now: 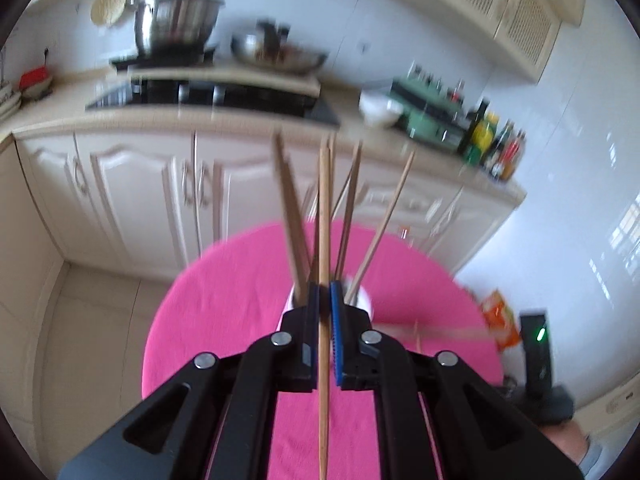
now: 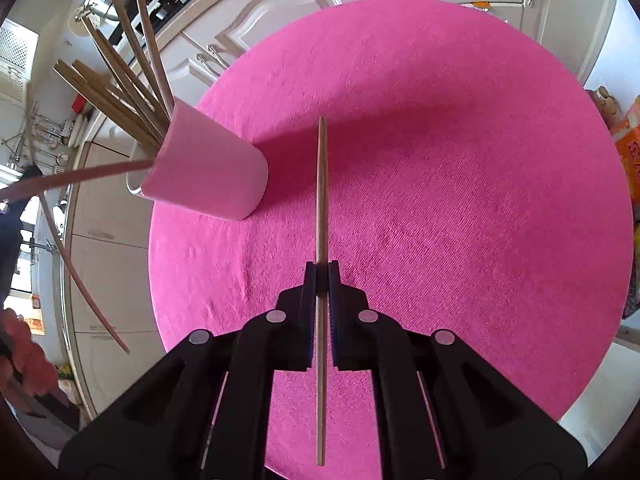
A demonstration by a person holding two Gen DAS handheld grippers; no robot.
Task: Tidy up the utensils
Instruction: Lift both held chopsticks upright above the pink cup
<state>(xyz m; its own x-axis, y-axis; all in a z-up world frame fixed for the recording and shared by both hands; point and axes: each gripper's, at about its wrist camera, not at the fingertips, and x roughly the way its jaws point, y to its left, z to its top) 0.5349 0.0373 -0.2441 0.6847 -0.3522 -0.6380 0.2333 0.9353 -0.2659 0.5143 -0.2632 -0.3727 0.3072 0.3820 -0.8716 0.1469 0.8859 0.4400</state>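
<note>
My left gripper point(image 1: 324, 286) is shut on a wooden chopstick point(image 1: 324, 216) that runs up between its pads, just above the white cup point(image 1: 365, 300). Several chopsticks point(image 1: 352, 208) stand in that cup. In the right wrist view my right gripper point(image 2: 321, 268) is shut on another wooden chopstick point(image 2: 322, 184), held over the pink round table point(image 2: 460, 184). The cup point(image 2: 208, 172) with its several chopsticks point(image 2: 120, 80) stands to the left of the right gripper, apart from it.
Another chopstick point(image 1: 444, 334) lies on the pink table point(image 1: 224, 304) to the right of the cup. Cream cabinets point(image 1: 132, 196) and a counter with a hob, pots and bottles point(image 1: 496, 148) lie beyond. A black device point(image 1: 538, 348) stands at the right.
</note>
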